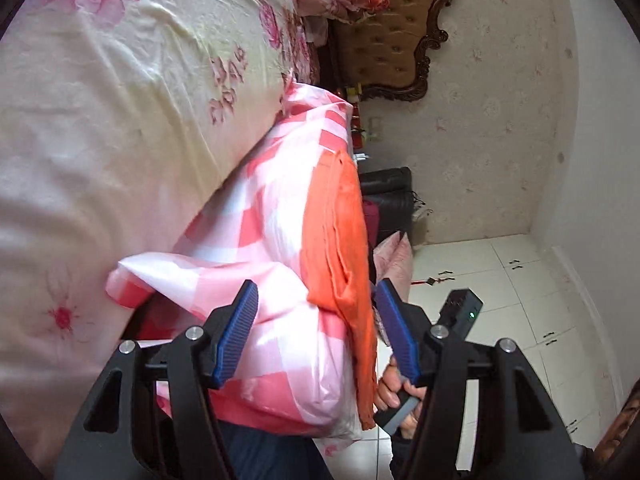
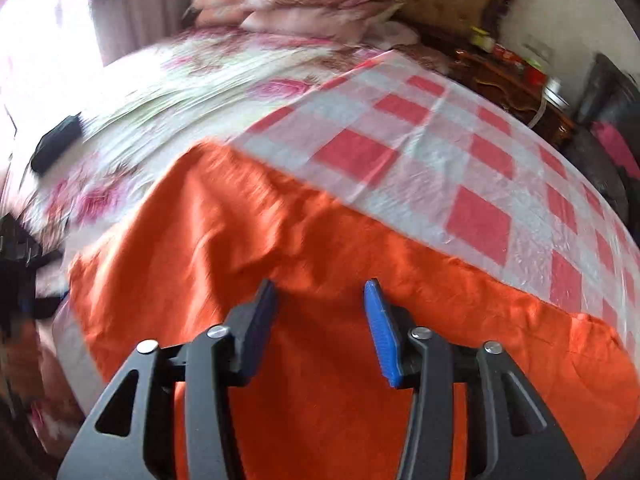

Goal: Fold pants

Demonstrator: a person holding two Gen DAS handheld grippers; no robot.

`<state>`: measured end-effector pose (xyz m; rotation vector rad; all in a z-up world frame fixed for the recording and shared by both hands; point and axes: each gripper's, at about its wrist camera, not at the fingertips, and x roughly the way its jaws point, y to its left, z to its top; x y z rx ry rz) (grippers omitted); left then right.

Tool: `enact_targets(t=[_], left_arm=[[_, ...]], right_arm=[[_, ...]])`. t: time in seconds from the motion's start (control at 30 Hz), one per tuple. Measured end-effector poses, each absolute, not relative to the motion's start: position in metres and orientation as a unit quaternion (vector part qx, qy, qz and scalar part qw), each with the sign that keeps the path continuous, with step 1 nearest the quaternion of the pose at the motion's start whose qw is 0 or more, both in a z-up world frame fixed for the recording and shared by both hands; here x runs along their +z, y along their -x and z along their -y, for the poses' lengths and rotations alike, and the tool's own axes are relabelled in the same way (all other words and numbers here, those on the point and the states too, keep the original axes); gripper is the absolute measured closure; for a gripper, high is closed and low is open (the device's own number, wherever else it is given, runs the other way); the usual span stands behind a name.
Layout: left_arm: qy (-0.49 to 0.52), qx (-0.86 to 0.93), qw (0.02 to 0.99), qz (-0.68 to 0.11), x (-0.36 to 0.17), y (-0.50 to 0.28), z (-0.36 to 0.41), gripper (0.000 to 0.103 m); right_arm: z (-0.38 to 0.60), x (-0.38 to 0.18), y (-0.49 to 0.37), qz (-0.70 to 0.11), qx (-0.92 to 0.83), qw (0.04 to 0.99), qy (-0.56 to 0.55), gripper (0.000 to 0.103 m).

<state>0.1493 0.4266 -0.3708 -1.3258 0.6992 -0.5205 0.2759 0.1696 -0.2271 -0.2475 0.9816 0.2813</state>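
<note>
Orange pants (image 2: 320,240) spread flat over a checked sheet (image 2: 460,168) on the bed (image 2: 192,76), seemingly laid so to keep them clean and to give a smooth surface for folding. Right gripper (image 2: 320,328) nearest in its own view, jaws parted with nothing between, hovering over the near part of the cloth; pants directly beneath and ahead of the jaws, whether touched cannot be told. Judged ready to drop and pinch a near edge or layer. Motion blur across the fabric, so seams and legs not readable; which end is the waist cannot be told.

Left gripper (image 1: 316,332) turned on its side relative to the bed, jaws likewise wide apart and empty, the edge of the pants between them but farther off, not gripped. From this angle pants (image 1: 340,240) seen edge-on as a thin layered strip atop the checked sheet (image 1: 272,216), one end drooping over the bed's edge. Beside the pad (image 1: 394,340), a hand (image 1: 394,394) on a grey handle.

Farther off: floral bedding (image 1: 120,100), pillows (image 2: 304,4), a tufted headboard (image 1: 392,28), tiled floor (image 1: 520,300).
</note>
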Motion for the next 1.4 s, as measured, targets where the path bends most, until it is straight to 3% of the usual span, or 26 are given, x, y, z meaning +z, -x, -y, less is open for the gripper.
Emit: enact_targets(t=[0.03, 0.17, 0.23, 0.4, 0.53, 0.73, 0.9, 1.03, 1.2, 1.3, 1.4], left_arm=[[0.594, -0.238, 0.705, -0.306, -0.368, -0.148, -0.426, 0.054], [0.531, -0.249, 0.743, -0.322, -0.337, -0.162, -0.413, 0.064], [0.487, -0.235, 0.768, -0.343, -0.326, -0.165, -0.406, 0.079], [0.425, -0.179, 0.815, -0.351, -0.297, -0.151, -0.410, 0.090], [0.439, -0.165, 0.822, -0.323, -0.281, -0.124, -0.418, 0.091], [0.488, -0.157, 0.793, -0.330, -0.305, -0.120, -0.419, 0.091], [0.461, -0.113, 0.819, -0.323, -0.280, -0.116, -0.410, 0.091], [0.303, -0.048, 0.894, -0.326, -0.215, -0.121, -0.364, 0.091], [0.063, -0.035, 0.949, -0.307, -0.149, -0.131, -0.244, 0.091], [-0.105, -0.068, 0.950, -0.288, -0.151, -0.132, -0.134, 0.091], [-0.219, -0.124, 0.923, -0.290, -0.191, -0.116, -0.046, 0.091]], right_arm=[[-0.171, -0.227, -0.277, -0.466, 0.132, 0.866, 0.126, 0.047], [-0.175, -0.228, -0.281, -0.461, 0.124, 0.868, 0.135, 0.044], [-0.172, -0.227, -0.284, -0.465, 0.123, 0.868, 0.124, 0.043], [-0.169, -0.226, -0.291, -0.483, 0.123, 0.861, 0.102, 0.042], [-0.176, -0.213, -0.279, -0.468, 0.138, 0.867, 0.102, 0.041], [-0.182, -0.226, -0.286, -0.480, 0.131, 0.859, 0.119, 0.038], [-0.144, -0.192, -0.272, -0.477, 0.152, 0.865, 0.001, 0.038], [-0.091, -0.185, -0.253, -0.504, 0.166, 0.839, -0.117, 0.038], [-0.010, -0.202, -0.233, -0.525, 0.227, 0.764, -0.298, 0.036], [0.022, -0.210, -0.228, -0.522, 0.248, 0.735, -0.355, 0.036], [0.051, -0.213, -0.221, -0.514, 0.243, 0.724, -0.391, 0.035]])
